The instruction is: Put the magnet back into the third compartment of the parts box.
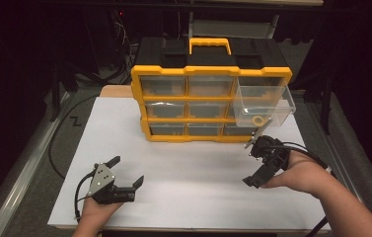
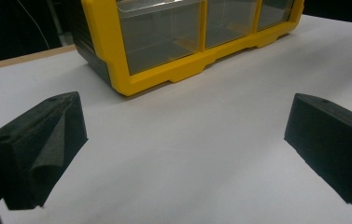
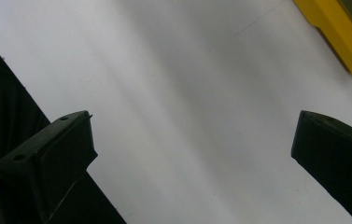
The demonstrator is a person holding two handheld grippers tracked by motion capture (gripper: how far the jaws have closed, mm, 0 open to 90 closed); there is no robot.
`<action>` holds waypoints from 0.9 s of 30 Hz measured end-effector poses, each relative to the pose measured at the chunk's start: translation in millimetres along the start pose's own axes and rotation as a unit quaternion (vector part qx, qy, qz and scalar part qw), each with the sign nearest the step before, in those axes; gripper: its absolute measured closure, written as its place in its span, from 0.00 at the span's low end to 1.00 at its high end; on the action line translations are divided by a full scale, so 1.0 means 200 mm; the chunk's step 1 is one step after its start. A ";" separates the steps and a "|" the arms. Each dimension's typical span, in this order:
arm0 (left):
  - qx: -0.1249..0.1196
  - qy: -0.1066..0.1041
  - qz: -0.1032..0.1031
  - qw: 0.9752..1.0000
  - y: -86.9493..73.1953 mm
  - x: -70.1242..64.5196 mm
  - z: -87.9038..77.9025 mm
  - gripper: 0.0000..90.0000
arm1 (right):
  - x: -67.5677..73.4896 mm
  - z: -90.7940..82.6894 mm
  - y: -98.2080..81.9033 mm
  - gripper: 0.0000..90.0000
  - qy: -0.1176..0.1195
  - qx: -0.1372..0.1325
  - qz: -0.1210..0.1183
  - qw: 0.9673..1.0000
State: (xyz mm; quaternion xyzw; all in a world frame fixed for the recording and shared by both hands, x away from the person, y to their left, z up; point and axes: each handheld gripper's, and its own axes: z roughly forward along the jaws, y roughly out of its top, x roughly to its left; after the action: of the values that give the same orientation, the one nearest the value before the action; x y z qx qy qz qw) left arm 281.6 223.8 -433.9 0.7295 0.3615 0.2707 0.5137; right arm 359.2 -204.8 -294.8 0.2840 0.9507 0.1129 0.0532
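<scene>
A yellow and black organizer (image 1: 210,71) with clear drawers stands at the back of the white table top (image 1: 188,182). Its right middle drawer (image 1: 272,101) is pulled out and holds a small yellow ring (image 1: 258,120). My left gripper (image 1: 128,170) rests low at the front left, open and empty. In the left gripper view the left gripper (image 2: 183,149) faces the organizer's bottom row (image 2: 164,42). My right gripper (image 1: 250,165) is just in front of the pulled-out drawer, open with nothing between its fingers. In the right gripper view the right gripper (image 3: 192,154) is over bare white surface, with the organizer's yellow corner (image 3: 346,42) at the upper right.
The organizer has a yellow carry handle (image 1: 210,45) on top. A black cable (image 1: 57,143) loops over the grey floor left of the table. The table's dark edge (image 3: 5,98) shows close to the right gripper's one jaw. White surface lies open between the two grippers.
</scene>
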 end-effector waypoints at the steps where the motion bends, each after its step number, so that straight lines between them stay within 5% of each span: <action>1: 0.000 0.000 0.000 1.000 0.00 0.00 0.00 0.00 | 0.00 0.02 0.00 0.01 0.001 0.001 0.000 1.000; 27: -0.001 -0.001 -0.002 1.000 0.00 0.01 0.00 0.00 | 0.01 0.51 -0.03 0.01 0.011 0.029 0.009 0.999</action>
State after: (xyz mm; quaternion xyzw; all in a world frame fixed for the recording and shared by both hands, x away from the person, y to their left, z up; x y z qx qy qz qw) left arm 282.3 226.0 -433.9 0.7287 0.3621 0.2692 0.5152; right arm 370.9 -188.8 -394.0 0.2923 0.9516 0.0886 0.0337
